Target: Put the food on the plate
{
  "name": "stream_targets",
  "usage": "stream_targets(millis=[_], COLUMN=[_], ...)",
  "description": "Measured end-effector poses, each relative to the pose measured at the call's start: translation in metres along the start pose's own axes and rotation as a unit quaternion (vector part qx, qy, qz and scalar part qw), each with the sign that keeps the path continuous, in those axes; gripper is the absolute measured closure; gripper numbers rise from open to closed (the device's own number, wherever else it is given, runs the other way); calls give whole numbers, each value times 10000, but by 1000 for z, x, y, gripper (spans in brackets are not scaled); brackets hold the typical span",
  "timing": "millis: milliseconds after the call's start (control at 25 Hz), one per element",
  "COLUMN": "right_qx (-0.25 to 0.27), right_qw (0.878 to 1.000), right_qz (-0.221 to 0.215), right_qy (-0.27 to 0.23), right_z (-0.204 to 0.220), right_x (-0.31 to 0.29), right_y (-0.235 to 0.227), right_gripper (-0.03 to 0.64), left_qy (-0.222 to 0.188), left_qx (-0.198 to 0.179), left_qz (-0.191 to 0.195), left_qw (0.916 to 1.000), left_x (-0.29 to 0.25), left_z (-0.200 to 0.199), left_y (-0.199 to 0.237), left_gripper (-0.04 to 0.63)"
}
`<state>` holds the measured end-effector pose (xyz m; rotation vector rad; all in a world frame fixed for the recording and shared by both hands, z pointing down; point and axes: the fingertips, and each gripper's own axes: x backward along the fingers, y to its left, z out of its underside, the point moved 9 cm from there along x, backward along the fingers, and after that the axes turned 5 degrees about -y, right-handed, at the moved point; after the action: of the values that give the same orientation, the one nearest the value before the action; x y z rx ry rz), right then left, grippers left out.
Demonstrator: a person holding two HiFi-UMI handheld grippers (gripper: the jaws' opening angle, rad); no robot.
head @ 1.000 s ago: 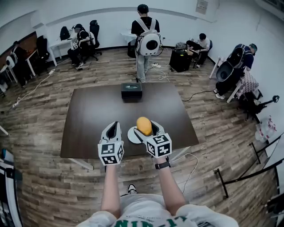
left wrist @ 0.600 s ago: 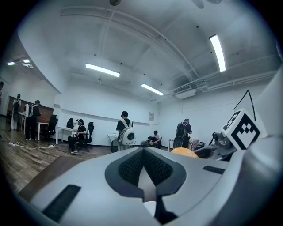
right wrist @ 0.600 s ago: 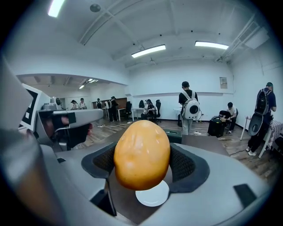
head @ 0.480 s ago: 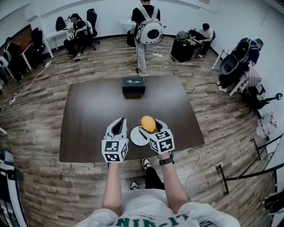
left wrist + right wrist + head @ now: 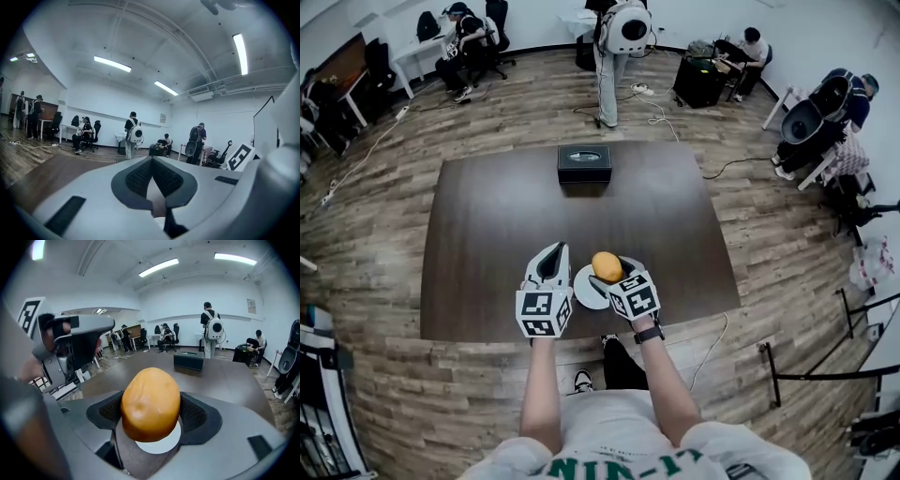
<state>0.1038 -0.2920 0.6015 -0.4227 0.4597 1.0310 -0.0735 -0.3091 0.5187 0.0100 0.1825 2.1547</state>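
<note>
Dark table [image 5: 487,216] carries the white plate [image 5: 584,287] just beneath the right gripper [image 5: 609,271], which pinches a potato [image 5: 151,401] for placement; the left gripper [image 5: 550,256] idles, pressed together.

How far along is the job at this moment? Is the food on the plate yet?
Done: the food is picked up, and the right gripper is shut on it. In hand: the food hangs over the white plate, which shows just below it in the right gripper view. Left: lower the food onto the plate and open the jaws. The left gripper is shut and empty, beside the plate.
</note>
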Motion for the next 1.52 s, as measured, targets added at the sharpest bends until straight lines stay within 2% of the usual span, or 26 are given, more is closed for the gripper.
stream_targets(millis=[400, 680, 880, 1240, 1520], right_qx=[-312, -314, -281, -241, -320], right_qw=[9958, 9896, 9859, 9824, 9845], right_qz=[-480, -579, -570, -581, -566], right_qy=[709, 1282, 1549, 1758, 1629], right_z=[52, 93, 103, 113, 109], right_x=[-63, -102, -118, -133, -129], right_y=[-25, -27, -27, -30, -30], right_gripper=[253, 253, 253, 255, 248], left_qy=[414, 723, 891, 1017, 1060], left_qx=[171, 247, 372, 455, 527], left_qz=[-110, -268, -423, -578, -517], left_qw=[9989, 9967, 9944, 9921, 9916], left_x=[-40, -50, -51, -53, -54], left_z=[29, 53, 61, 72, 76], left_y=[9, 21, 33, 46, 44], left_gripper=[583, 583, 583, 583, 583])
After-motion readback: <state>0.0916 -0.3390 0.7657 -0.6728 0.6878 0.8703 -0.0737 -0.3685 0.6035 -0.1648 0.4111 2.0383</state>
